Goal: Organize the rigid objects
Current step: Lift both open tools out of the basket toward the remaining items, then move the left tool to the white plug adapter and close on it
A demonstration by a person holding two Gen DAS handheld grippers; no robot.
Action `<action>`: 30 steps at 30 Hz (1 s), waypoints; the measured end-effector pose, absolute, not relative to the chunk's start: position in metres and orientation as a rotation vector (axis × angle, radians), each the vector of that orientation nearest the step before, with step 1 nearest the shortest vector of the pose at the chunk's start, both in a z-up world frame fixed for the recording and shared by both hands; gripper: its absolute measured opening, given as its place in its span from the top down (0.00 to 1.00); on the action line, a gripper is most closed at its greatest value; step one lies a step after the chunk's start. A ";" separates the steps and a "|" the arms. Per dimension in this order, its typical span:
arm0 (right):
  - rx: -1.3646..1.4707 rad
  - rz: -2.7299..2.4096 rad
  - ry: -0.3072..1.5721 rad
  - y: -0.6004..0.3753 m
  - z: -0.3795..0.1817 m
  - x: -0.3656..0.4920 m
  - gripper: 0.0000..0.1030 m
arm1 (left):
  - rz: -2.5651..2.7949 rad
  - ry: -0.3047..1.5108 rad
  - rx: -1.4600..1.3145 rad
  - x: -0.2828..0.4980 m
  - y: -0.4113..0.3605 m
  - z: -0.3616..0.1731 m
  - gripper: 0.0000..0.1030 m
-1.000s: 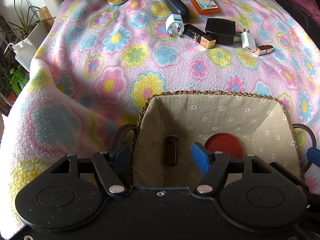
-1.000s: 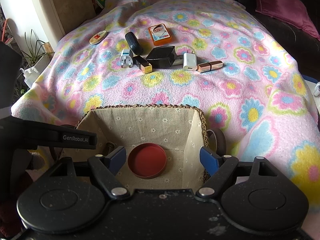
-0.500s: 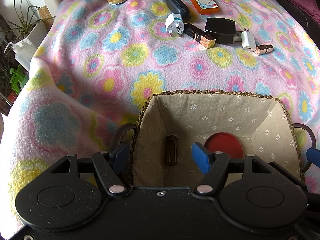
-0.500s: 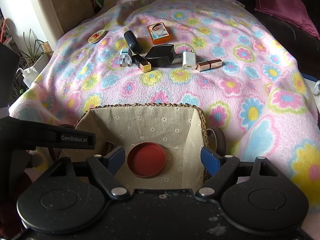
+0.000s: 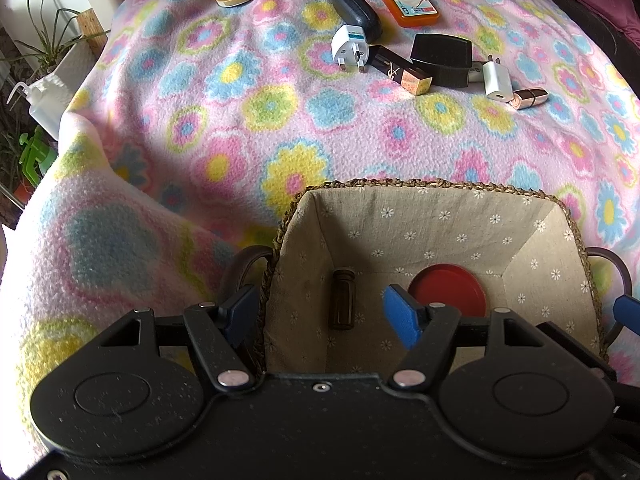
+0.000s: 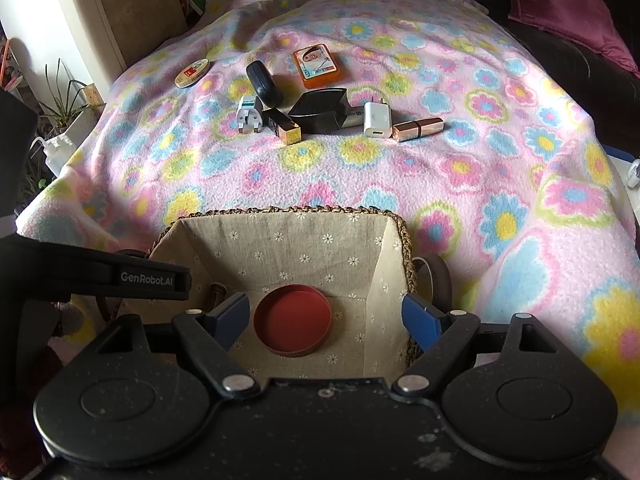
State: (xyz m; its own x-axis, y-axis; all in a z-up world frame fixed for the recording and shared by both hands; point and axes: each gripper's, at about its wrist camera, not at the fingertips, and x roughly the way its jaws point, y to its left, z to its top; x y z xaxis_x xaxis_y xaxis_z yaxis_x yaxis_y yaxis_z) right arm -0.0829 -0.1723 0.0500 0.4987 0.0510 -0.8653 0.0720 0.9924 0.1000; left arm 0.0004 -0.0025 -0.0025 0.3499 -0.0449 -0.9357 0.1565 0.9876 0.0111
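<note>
A lined woven basket (image 5: 432, 188) (image 6: 280, 211) sits at the near edge of the flowered blanket. Inside lie a dark vial (image 5: 342, 300) and a red round lid (image 5: 452, 286) (image 6: 293, 319). My left gripper (image 5: 324, 314) is open and empty, straddling the basket's left wall. My right gripper (image 6: 326, 318) is open and empty over the basket, around the red lid. Farther back lie a white plug (image 6: 248, 114), a black-and-gold lipstick (image 6: 285, 127), a black case (image 6: 320, 110), a white charger (image 6: 377, 120), a rose-gold lipstick (image 6: 418, 128), a dark oval case (image 6: 264, 84), an orange tin (image 6: 316, 65) and a round tin (image 6: 192, 73).
The left gripper body (image 6: 96, 276) crosses the left of the right wrist view. Potted plants (image 5: 44, 48) and a white bottle (image 5: 42, 100) stand off the blanket's left edge. Magenta cushions (image 6: 560, 4) lie at the far right.
The right gripper has drawn back slightly, so the basket and objects sit a little lower in its view. The left gripper has not moved.
</note>
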 end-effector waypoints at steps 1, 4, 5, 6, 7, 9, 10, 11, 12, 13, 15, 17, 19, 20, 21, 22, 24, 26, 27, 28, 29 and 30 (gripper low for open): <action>0.138 -0.018 1.048 -0.174 0.050 -0.083 0.19 | -0.129 1.208 0.098 0.000 -0.002 -0.003 0.36; 0.167 -0.042 1.040 -0.179 0.051 -0.083 0.18 | -0.126 1.214 0.083 0.003 -0.001 -0.002 0.36; 0.177 -0.055 1.038 -0.180 0.052 -0.083 0.18 | -0.126 1.215 0.079 0.003 -0.001 -0.002 0.36; 0.184 -0.066 1.035 -0.181 0.052 -0.082 0.18 | -0.125 1.216 0.075 0.004 -0.001 -0.002 0.36; 0.193 -0.070 1.031 -0.181 0.053 -0.083 0.18 | -0.124 1.217 0.072 0.004 -0.001 -0.002 0.36; 0.190 -0.084 1.017 -0.181 0.054 -0.084 0.17 | -0.122 1.219 0.072 0.004 -0.001 -0.001 0.36; 0.181 -0.094 1.006 -0.180 0.055 -0.084 0.17 | -0.122 1.218 0.071 0.004 -0.001 -0.001 0.36; 0.176 -0.098 0.998 -0.180 0.056 -0.085 0.16 | -0.121 1.217 0.067 0.005 -0.001 -0.001 0.36; 0.173 -0.100 0.990 -0.180 0.057 -0.085 0.13 | -0.122 1.216 0.060 0.005 0.000 0.000 0.36; 0.168 -0.103 0.983 -0.180 0.058 -0.085 0.12 | -0.121 1.218 0.052 0.006 0.001 0.000 0.36; 0.162 -0.106 0.975 -0.180 0.059 -0.084 0.12 | -0.123 1.218 0.038 0.006 0.003 0.000 0.36; 0.168 -0.105 0.971 -0.181 0.060 -0.082 0.12 | -0.128 1.215 0.028 0.006 0.004 0.002 0.36; 0.175 -0.104 0.970 -0.182 0.061 -0.080 0.12 | -0.130 1.206 0.029 0.006 0.004 0.003 0.36; 0.180 -0.104 0.969 -0.183 0.062 -0.079 0.12 | -0.132 1.201 0.031 0.006 0.003 0.004 0.36; 0.186 -0.101 0.968 -0.184 0.062 -0.077 0.12 | -0.134 1.194 0.033 0.005 0.003 0.005 0.36; 0.194 -0.095 0.970 -0.186 0.063 -0.076 0.12 | -0.133 1.184 0.039 0.005 0.002 0.006 0.36; 0.210 -0.087 0.976 -0.189 0.063 -0.072 0.12 | -0.135 1.161 0.056 0.004 -0.001 0.009 0.36; 0.232 -0.078 0.980 -0.193 0.064 -0.067 0.12 | -0.132 1.136 0.081 0.005 -0.004 0.013 0.35; 0.233 -0.074 0.981 -0.195 0.064 -0.064 0.12 | -0.126 1.125 0.096 0.005 -0.006 0.015 0.29; 0.229 -0.073 0.979 -0.196 0.065 -0.060 0.12 | -0.120 1.113 0.109 0.006 -0.007 0.017 0.22; 0.223 -0.070 0.975 -0.197 0.066 -0.057 0.12 | -0.118 1.099 0.115 0.006 -0.008 0.019 0.14; 0.216 -0.066 0.970 -0.199 0.067 -0.052 0.12 | -0.120 1.087 0.116 0.007 -0.008 0.021 0.14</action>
